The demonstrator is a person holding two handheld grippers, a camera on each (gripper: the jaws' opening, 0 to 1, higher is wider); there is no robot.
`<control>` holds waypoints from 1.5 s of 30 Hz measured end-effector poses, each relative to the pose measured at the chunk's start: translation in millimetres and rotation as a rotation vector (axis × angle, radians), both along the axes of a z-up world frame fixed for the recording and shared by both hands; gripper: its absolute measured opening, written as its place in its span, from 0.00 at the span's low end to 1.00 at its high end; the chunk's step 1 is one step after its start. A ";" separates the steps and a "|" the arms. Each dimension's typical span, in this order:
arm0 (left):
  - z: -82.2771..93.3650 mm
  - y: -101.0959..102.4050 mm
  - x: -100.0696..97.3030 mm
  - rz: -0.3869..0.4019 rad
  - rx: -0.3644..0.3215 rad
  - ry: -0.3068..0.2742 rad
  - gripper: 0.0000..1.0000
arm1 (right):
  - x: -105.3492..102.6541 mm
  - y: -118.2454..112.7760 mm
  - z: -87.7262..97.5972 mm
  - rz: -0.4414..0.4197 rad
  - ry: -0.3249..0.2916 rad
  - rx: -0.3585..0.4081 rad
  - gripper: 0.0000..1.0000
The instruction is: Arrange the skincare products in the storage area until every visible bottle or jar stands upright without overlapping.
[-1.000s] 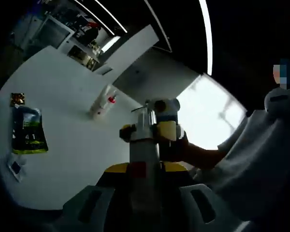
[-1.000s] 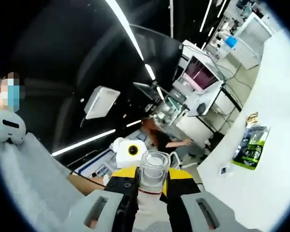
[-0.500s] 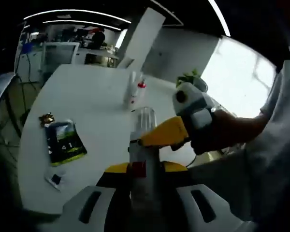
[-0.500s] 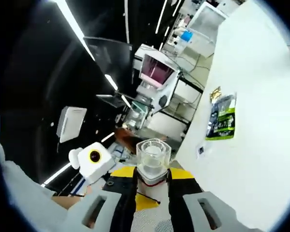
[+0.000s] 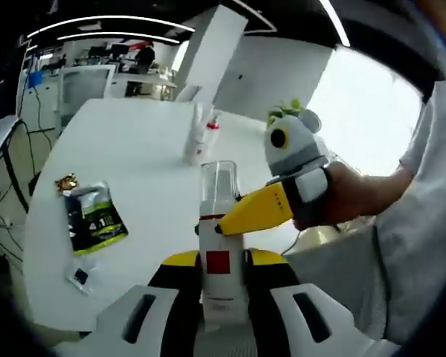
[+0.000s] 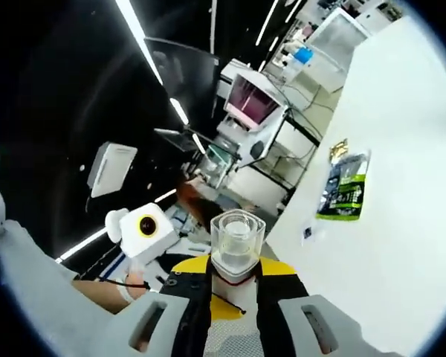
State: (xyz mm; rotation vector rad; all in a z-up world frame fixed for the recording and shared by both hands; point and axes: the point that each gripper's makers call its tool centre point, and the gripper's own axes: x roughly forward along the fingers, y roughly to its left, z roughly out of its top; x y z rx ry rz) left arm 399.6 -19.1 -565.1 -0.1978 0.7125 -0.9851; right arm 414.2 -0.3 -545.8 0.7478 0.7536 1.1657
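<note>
- Left gripper point(image 5: 223, 294): yellow-and-black jaws closed on a bottle point(image 5: 220, 245), held well above the white table point(image 5: 134, 149).
- Bottle: white body with red square label and clear cap, rising between the left jaws in the left gripper view; in the right gripper view point(image 6: 236, 245) seen cap-end on, clear cap toward the lens, red collar below.
- Right gripper point(image 6: 234, 286): jaws closed on the same bottle, one at each side below the clear cap; in the left gripper view point(image 5: 256, 210) reaching in from the right, yellow jaw lying across the bottle just under the cap.
- Hand point(image 5: 357, 197): wrapped round the right gripper's grey body, pale sleeve behind.
- Second hand point(image 6: 108, 286): at lower left of the right gripper view, holding the left gripper.
- Two slim white bottles point(image 5: 199, 137): one red-capped, standing upright and close together far across the table, well apart from the held bottle.
- Green-and-black pouch point(image 5: 93, 218): lying flat near the table's near-left edge; also in the right gripper view point(image 6: 344, 195).
- Small gold wrapper point(image 5: 65, 181): just beside the pouch's far end.
- Small dark card point(image 5: 82, 276): near the pouch's near end.
- Green plant point(image 5: 286, 111): beyond the table's far right edge.
</note>
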 end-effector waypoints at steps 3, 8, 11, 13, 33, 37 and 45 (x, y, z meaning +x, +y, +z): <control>7.9 -4.1 -4.5 -0.027 -0.064 0.022 0.18 | -6.1 -3.8 11.9 0.077 -0.075 0.025 0.15; 30.0 -15.8 -18.9 -0.095 -0.241 0.119 0.21 | -19.4 -8.3 37.4 0.206 -0.178 0.120 0.15; 39.6 -19.3 -26.2 -0.134 -0.308 0.152 0.23 | -27.6 -8.4 49.9 0.262 -0.209 0.169 0.16; 44.1 -21.8 -32.7 -0.166 -0.339 0.179 0.24 | -33.6 -7.8 56.6 0.303 -0.247 0.192 0.16; 38.8 -13.9 -23.6 -0.096 -0.309 0.200 0.23 | -20.8 5.3 49.1 0.224 -0.095 0.183 0.16; 30.6 -6.8 -10.0 -0.019 -0.249 0.154 0.23 | -9.9 7.4 41.2 0.143 -0.059 0.142 0.15; 12.1 2.8 3.3 0.060 -0.101 0.077 0.23 | 0.6 10.7 21.9 0.022 0.068 0.097 0.15</control>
